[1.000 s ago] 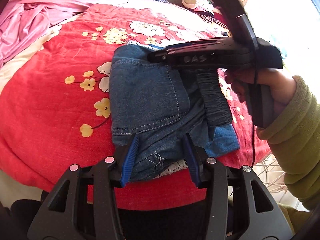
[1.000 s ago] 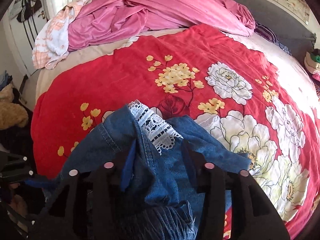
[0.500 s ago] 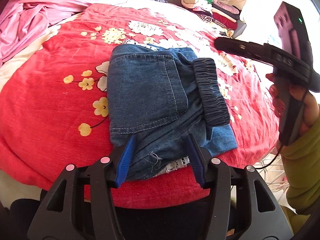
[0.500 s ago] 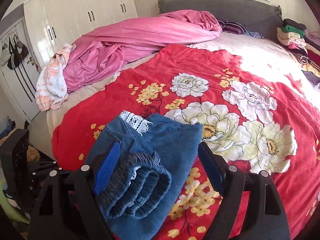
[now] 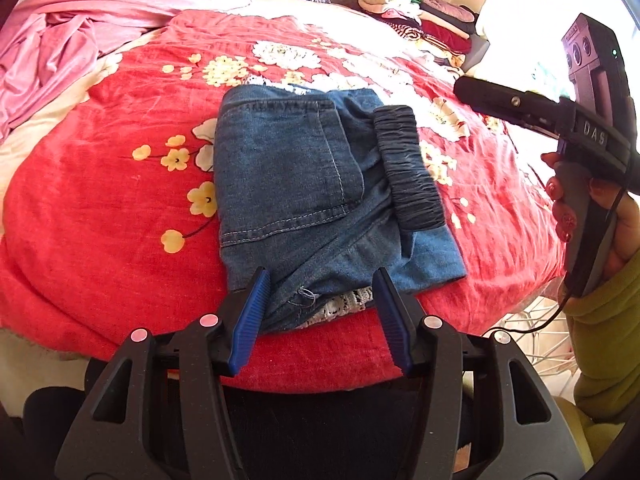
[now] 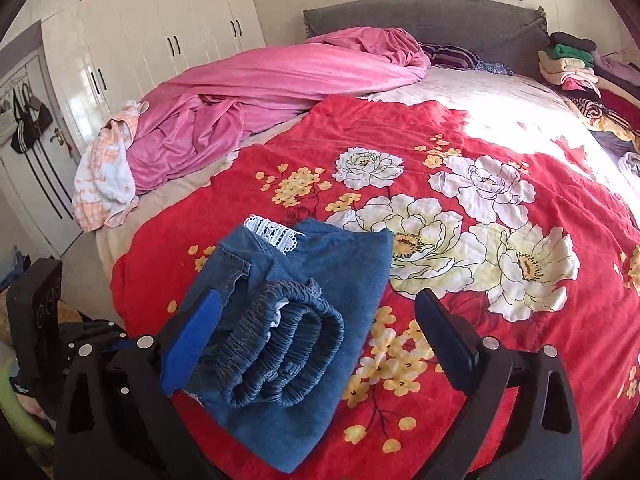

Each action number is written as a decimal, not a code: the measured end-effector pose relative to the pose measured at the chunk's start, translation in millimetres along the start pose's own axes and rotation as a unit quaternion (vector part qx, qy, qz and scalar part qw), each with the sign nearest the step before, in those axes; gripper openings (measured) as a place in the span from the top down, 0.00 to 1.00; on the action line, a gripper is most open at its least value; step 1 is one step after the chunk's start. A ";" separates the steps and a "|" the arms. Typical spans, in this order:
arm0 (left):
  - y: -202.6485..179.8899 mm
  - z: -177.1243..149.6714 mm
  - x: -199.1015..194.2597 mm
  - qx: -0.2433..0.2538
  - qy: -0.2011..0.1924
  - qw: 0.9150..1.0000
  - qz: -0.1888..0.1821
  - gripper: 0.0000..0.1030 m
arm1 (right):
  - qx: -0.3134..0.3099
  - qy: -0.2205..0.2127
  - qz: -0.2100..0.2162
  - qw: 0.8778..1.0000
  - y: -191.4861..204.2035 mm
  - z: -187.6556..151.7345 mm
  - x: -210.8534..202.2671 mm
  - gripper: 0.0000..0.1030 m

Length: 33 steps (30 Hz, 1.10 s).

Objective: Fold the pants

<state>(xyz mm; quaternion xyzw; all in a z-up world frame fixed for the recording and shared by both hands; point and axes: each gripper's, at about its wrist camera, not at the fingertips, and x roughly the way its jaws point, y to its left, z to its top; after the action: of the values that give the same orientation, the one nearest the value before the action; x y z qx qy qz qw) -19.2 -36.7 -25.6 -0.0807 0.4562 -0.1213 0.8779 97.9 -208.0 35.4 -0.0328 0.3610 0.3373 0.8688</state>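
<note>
The blue denim pants (image 5: pixel 312 184) lie folded into a compact bundle on the red flowered blanket (image 5: pixel 100 208), with the gathered elastic waistband (image 5: pixel 408 168) on top at the right and white lace trim (image 5: pixel 344 304) at the near edge. My left gripper (image 5: pixel 320 300) is open at the bundle's near edge, holding nothing. My right gripper (image 6: pixel 320 332) is open and held above the bed; it also shows at the right of the left wrist view (image 5: pixel 496 96). In the right wrist view the pants (image 6: pixel 304 320) lie below it, waistband (image 6: pixel 280 356) nearest.
A crumpled pink sheet (image 6: pixel 280 92) and a white-orange cloth (image 6: pixel 104 176) lie at the bed's far left. Stacked folded clothes (image 5: pixel 416 12) sit at the far right by the grey headboard (image 6: pixel 420 24). White wardrobes (image 6: pixel 140 40) stand beyond. A white wire basket (image 5: pixel 532 336) stands beside the bed.
My right gripper let go of the pants, opened wide and lifted up and away to the right. The left gripper stayed open at the bundle's near edge.
</note>
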 end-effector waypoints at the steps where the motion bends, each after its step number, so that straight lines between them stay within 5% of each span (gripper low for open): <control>1: -0.8 0.7 -2.7 0.001 -0.003 1.000 -0.001 0.53 | -0.001 -0.001 0.001 1.000 2.0 -0.5 -1.0 0.06; 19: 8.4 23.4 -25.2 -0.020 -0.034 0.999 0.014 0.20 | 0.004 -0.009 -0.002 1.000 3.9 -6.6 -16.4 0.06; 33: 17.3 36.5 -19.3 -0.021 -0.029 0.999 0.037 0.10 | 0.026 -0.015 -0.018 0.999 -13.1 -7.5 -20.9 0.06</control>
<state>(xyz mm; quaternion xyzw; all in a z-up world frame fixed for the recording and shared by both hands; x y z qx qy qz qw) 2.5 -13.4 6.0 -0.0855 0.4354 -0.0765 0.8929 90.6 -232.1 41.0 -0.0118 0.3554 0.3128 0.8807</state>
